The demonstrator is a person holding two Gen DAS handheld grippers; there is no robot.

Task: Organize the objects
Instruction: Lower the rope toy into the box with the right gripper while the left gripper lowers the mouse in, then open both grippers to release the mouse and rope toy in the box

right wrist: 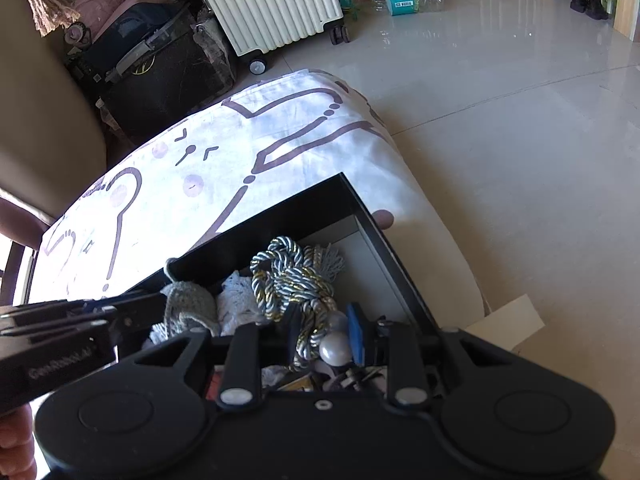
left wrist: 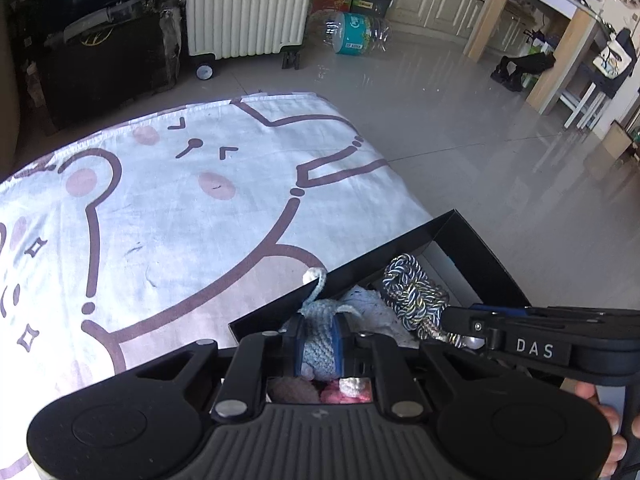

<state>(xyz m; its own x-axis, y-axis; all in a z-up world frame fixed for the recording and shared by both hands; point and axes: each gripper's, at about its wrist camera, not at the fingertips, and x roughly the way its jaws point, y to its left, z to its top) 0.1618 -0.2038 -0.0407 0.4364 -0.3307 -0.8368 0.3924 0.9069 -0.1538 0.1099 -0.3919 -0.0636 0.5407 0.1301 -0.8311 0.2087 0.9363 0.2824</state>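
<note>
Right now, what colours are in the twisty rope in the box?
The rope is silver-white, dark blue and gold, clearest in the right wrist view.

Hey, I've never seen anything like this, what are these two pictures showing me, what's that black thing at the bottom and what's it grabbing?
The black thing is a hand-held gripper with two fingers. A person holds one in each hand, and each carries a wide-angle camera looking along its fingers, so one picture comes from the left gripper and one from the right gripper.

Both reach into a black box that sits on a white cloth printed with cartoon animals. The box holds knitted pieces and a twisted cord.

The left gripper is shut on a pale blue knitted piece. The right gripper's fingers sit on either side of the silver and gold twisted cord, by its pearl-like bead; a firm grip is not clear.
</note>
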